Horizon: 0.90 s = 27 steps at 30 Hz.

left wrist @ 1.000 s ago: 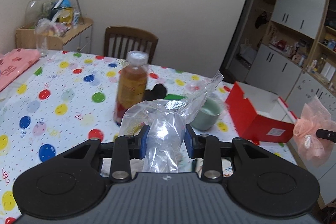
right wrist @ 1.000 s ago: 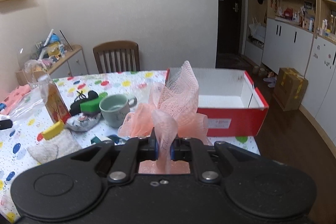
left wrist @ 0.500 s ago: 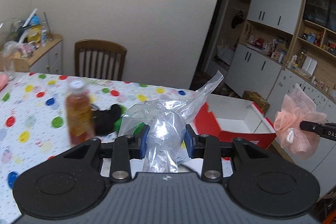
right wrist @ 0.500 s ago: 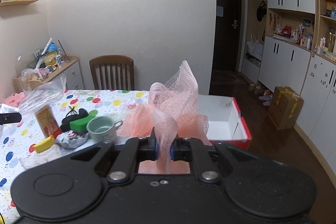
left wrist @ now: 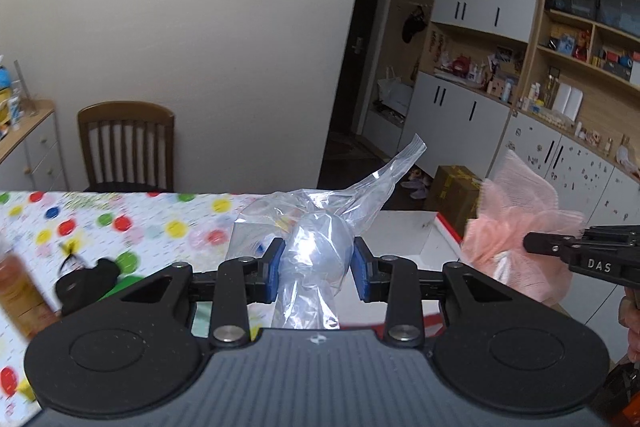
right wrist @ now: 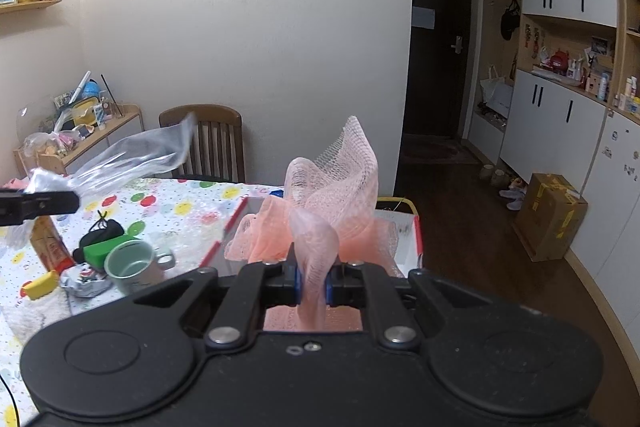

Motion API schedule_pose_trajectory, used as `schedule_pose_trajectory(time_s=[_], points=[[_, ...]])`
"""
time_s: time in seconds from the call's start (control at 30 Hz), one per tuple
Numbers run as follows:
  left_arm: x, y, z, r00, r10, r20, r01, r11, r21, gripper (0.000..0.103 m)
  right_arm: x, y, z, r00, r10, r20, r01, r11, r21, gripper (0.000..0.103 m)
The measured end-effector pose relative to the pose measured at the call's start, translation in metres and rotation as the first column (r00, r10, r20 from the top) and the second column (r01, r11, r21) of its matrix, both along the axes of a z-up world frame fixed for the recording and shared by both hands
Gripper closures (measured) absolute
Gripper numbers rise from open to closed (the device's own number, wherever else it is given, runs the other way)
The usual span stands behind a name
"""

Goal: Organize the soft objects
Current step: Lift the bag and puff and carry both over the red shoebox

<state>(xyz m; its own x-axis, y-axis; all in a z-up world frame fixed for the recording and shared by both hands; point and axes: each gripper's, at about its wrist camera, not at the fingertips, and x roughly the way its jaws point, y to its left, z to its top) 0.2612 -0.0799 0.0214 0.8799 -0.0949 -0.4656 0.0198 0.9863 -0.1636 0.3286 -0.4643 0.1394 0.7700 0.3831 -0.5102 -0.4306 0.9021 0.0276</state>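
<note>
A crumpled clear plastic bag (left wrist: 316,251) is clenched between the blue pads of the left tool (left wrist: 316,265), its loose end flaring up and to the right. The bag is held in the air above the near edge of the counter (left wrist: 132,223), which is covered with a cloth of coloured dots. A pink mesh puff (right wrist: 332,203) is pinched tightly between the nearly closed pads of the right tool (right wrist: 312,285), and its netting fans out above and in front of the jaws. In the left wrist view, the puff is seen at the right, gripped by the right tool, with part of a hand (left wrist: 632,323) visible behind it. An open red box (right wrist: 416,231) with a white interior lies on the counter directly below and beyond the puff. To its left, a pale green mug (right wrist: 132,265), a green block (right wrist: 100,251), a black pouch (right wrist: 98,231), a bottle (right wrist: 50,243) and a yellow-capped item (right wrist: 40,285) are set on the counter. A wooden chair (right wrist: 212,143) is placed at the far side.
</note>
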Motion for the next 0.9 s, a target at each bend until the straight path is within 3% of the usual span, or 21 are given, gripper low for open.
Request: schedule_pose_trajectory(time_s=[0.47, 0.9], points=[[0.113, -0.072, -0.038, 0.99, -0.042, -0.132, 0.049, 0.997, 0.056, 0.069, 0.092, -0.011, -0.027, 0.996, 0.043, -0.083, -0.044, 0.999, -0.014, 0.094], [0.194, -0.094, -0.093, 0.952, -0.056, -0.302, 0.066, 0.998, 0.023, 0.069, 0.133, 0.013, -0.074, 0.978, 0.1, -0.185, -0.126, 0.983, -0.136, 0.093]])
